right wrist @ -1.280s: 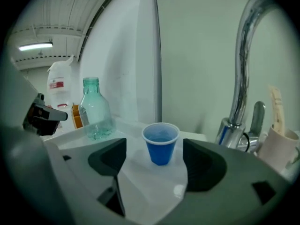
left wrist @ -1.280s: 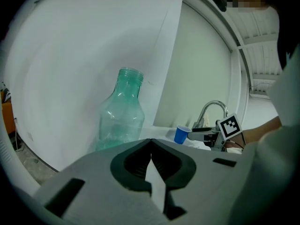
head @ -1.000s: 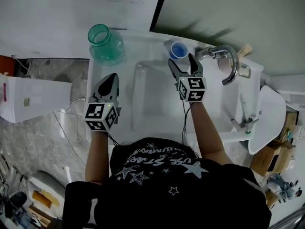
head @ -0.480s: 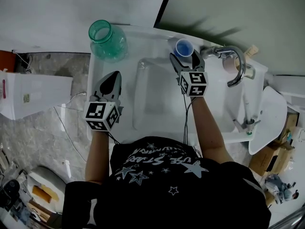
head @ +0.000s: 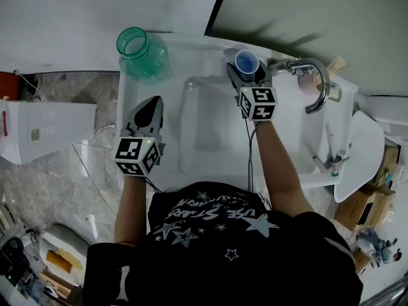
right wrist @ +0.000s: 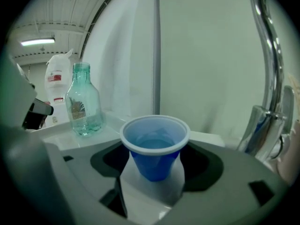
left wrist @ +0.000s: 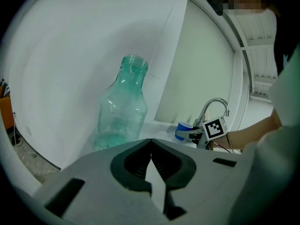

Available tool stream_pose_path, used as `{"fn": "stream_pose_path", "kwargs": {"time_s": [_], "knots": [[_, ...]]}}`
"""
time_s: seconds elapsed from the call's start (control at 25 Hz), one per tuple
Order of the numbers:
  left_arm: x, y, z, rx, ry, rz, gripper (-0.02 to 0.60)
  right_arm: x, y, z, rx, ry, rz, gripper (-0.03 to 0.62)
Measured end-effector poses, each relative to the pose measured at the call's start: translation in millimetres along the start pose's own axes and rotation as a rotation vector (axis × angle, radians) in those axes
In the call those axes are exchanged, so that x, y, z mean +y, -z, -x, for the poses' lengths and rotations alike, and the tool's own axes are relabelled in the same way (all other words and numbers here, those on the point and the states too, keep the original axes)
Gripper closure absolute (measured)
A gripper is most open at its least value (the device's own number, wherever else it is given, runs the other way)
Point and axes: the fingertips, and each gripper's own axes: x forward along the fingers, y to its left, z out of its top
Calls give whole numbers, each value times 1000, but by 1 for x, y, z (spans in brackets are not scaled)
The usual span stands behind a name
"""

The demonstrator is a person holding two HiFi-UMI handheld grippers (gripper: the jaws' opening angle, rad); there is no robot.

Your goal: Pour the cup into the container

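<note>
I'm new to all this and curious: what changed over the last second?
The right hand-held gripper moved forward, so its open jaws now flank the blue cup, not visibly squeezing it yet. The cup stayed on the sink rim; the left hand-held gripper, shut, and the green bottle stayed put.

So the only real mover here is the right gripper (head: 248, 75). A second ago its tips were short of the cup (head: 247, 61), sitting just in front of it over the back of the sink (head: 191, 59). Half a second ago it had slid forward so the tips reached either side of the cup. Now it's pushed in a bit more and the cup sits well between the jaws, with a gap on each side, nothing squeezed yet. The arm's stretched out further too.
</note>
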Motion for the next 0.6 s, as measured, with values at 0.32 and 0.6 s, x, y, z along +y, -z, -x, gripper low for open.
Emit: {"fn": "stream_pose_path", "kwargs": {"time_s": [0.32, 0.6], "knots": [[-1, 3, -1, 5, 9, 3, 571, -3, -2, -1, -6, 8, 27, 294], [-2, 1, 1, -2, 12, 3, 571, -2, -13, 7, -31, 15, 19, 310]]}}
